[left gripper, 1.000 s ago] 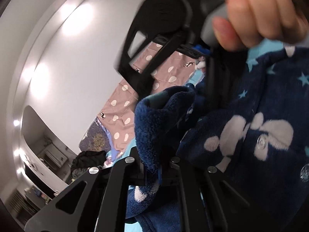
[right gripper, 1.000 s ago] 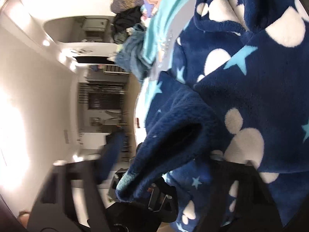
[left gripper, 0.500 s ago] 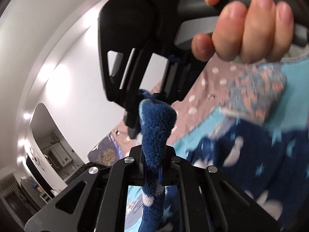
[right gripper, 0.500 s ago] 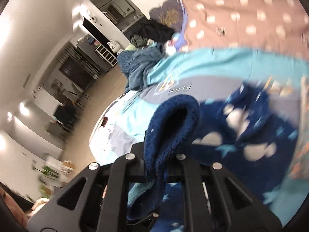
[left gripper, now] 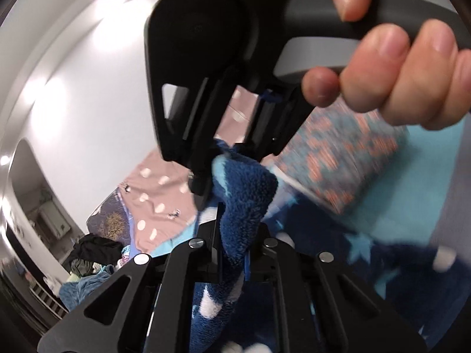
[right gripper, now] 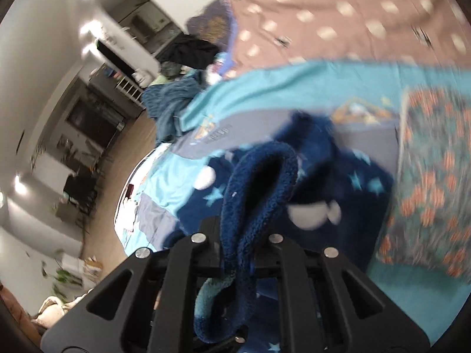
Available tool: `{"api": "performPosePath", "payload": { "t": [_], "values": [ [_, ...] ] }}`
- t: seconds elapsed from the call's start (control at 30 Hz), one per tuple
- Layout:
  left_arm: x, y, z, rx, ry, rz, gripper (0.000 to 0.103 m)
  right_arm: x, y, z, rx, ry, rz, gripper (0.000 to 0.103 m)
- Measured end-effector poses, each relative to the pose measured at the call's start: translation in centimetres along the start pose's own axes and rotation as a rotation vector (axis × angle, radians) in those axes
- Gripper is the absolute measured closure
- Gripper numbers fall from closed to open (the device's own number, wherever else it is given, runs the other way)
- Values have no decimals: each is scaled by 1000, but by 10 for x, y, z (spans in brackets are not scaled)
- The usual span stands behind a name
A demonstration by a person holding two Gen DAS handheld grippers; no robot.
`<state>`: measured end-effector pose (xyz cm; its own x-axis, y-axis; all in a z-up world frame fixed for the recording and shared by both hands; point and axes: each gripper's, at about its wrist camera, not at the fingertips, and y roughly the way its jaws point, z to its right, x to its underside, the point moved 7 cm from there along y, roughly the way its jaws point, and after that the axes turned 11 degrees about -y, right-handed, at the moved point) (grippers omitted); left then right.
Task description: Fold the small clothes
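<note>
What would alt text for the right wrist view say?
The right gripper is shut on a fold of navy fleece garment with stars and white shapes, lifted over a turquoise bedspread. A folded orange-patterned cloth lies to the right; a clothes pile sits beyond.

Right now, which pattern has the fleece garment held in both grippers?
The fluffy fleece garment is dark navy with light blue stars and white shapes; the right wrist view shows it best.

Fleece garment (right gripper: 347, 194) on bedspread (right gripper: 265, 94)
</note>
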<state>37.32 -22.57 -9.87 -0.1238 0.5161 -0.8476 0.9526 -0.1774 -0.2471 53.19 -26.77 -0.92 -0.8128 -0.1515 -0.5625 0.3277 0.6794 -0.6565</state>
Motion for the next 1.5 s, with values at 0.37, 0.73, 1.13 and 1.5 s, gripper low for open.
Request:
{"api": "performPosePath", "payload": {
  "t": [0.37, 0.73, 1.13, 1.5],
  "values": [
    [69, -41, 31, 250, 200, -183, 71, 98, 51, 93, 56, 192, -78, 89],
    [93, -35, -186, 320, -571, -302, 42, 97, 2, 53, 528, -85, 16, 36],
    [204, 53, -206, 376, -951, -586, 43, 138, 87, 19, 529, -351, -41, 34],
    [175, 30, -225, 436, -1027, -544, 42, 114, 57, -15, 514, -302, 24, 25]
  ]
}}
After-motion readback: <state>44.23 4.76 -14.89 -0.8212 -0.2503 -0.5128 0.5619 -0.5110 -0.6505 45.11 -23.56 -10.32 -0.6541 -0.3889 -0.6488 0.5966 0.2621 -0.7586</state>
